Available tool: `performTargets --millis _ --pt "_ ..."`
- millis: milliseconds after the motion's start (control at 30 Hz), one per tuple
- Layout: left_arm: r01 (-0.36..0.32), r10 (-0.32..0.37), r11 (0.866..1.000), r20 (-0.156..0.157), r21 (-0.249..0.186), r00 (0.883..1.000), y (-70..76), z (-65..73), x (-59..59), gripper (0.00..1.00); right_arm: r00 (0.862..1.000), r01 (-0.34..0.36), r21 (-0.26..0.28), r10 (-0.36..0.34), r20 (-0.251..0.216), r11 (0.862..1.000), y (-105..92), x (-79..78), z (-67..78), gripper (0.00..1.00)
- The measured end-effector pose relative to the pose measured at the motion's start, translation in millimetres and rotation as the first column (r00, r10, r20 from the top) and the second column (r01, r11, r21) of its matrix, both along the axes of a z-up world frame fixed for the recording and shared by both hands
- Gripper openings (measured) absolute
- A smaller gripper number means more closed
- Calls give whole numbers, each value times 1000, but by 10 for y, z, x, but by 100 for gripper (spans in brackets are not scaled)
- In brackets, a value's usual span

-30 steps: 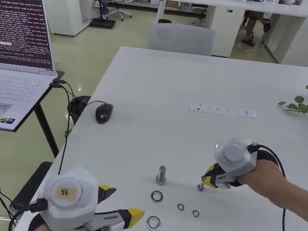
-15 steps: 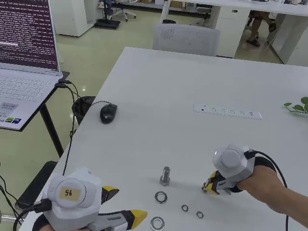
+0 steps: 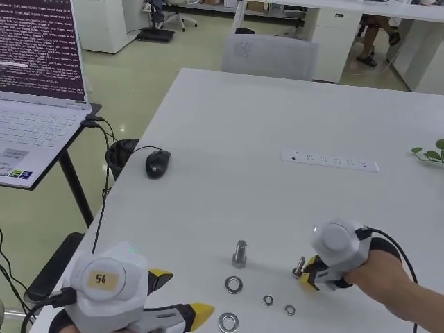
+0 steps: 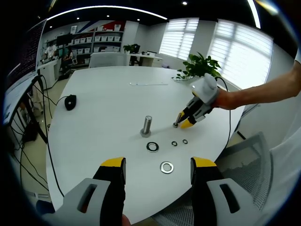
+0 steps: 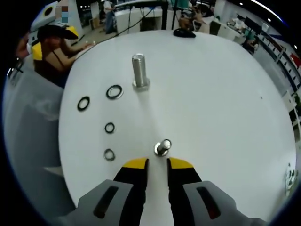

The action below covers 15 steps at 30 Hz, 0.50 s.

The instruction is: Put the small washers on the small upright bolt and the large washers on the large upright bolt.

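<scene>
The right gripper (image 5: 158, 165), tongs slightly apart and empty, sits at the small bolt's (image 5: 162, 147) six o'clock. The left gripper (image 4: 158, 165) gapes wide, ready for a large washer (image 4: 166, 166).

Right tongs (image 3: 307, 272) parked just beside the small bolt (image 3: 299, 267). The large bolt (image 3: 239, 254) stands upright on the tabletop (image 3: 277, 118), washers (image 3: 234, 284) lie loose near it, and the left tongs (image 3: 179, 297) are spread wide.

A yellow label (image 3: 102, 279) on the left gripper (image 3: 179, 295) reads "56"; text on the laptop screen (image 3: 41, 41) is too small to read
</scene>
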<state>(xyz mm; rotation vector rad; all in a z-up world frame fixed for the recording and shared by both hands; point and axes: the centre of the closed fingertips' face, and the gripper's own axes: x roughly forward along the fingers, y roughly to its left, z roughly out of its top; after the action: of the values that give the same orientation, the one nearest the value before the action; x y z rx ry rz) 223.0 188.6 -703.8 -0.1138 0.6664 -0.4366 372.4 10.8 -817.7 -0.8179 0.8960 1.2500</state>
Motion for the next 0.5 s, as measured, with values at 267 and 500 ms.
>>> performTargets --millis 267,500 --pt "9 -9 1000 1 -2 1000 -35 0 0 55 995 -84 17 85 -57 996 -81 -349 -52 17" --pt "20 -20 1000 3 -4 1000 -71 5 7 55 967 -249 29 250 -47 968 113 -696 -56 19"
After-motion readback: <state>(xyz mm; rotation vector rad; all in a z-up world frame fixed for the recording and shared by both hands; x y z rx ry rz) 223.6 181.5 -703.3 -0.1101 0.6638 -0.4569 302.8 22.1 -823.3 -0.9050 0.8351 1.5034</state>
